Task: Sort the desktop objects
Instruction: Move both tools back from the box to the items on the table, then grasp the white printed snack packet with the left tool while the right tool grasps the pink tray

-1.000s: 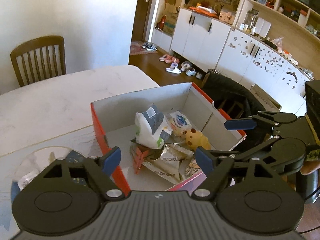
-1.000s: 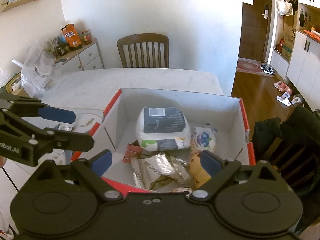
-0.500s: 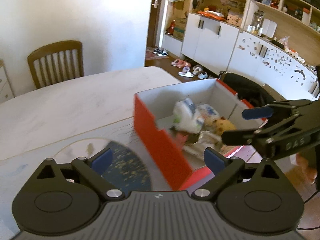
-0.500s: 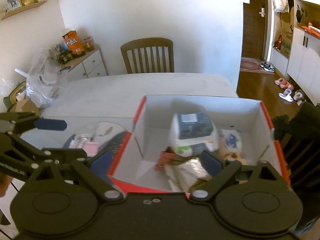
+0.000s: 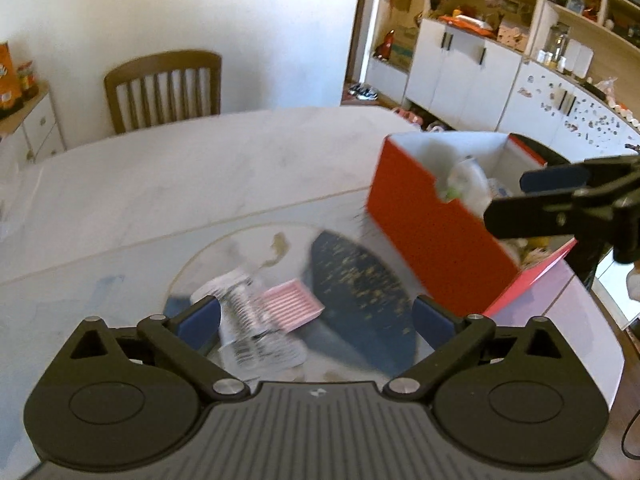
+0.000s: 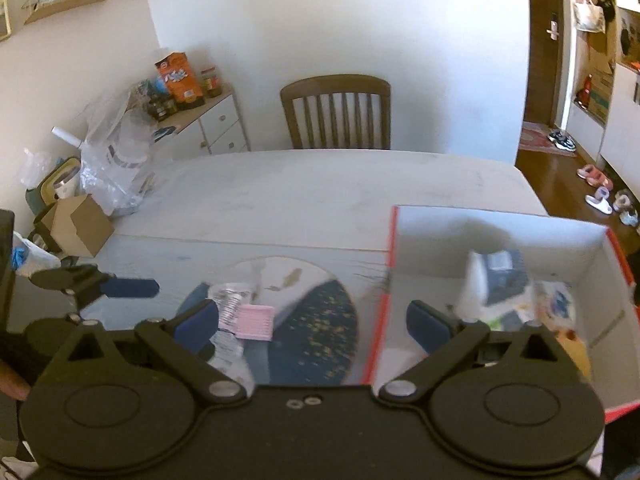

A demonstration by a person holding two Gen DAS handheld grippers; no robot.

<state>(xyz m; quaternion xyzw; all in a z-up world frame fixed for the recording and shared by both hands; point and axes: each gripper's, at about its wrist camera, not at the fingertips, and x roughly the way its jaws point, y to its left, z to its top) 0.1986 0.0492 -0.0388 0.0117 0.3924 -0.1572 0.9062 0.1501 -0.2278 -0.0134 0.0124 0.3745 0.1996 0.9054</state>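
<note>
My left gripper (image 5: 316,320) hangs over a round blue-and-white mat (image 5: 352,280), jaws opening, nothing pressed between them. Under it lie a pink striped packet (image 5: 290,308) and a clear blister pack (image 5: 256,340). To the right stands the red box (image 5: 432,232) with several packets inside. My right gripper (image 5: 504,200) hovers by the box's near corner. In the right wrist view, the right gripper (image 6: 314,320) straddles the box's left wall (image 6: 380,320), jaws opening and empty. The pink packet (image 6: 256,322) lies by its left finger. One of my left gripper's fingers (image 6: 130,288) shows at the left.
A wooden chair (image 6: 336,112) stands at the table's far side. A brown cardboard box (image 6: 78,224) and plastic bags (image 6: 116,160) crowd the table's left end. A white drawer cabinet (image 6: 216,120) bears snacks. Bare marble tabletop (image 6: 320,192) lies behind the mat.
Both views have swung left, from above the red box to the mat. The box now sits at the right. Both grippers' jaws stand wider than before.
</note>
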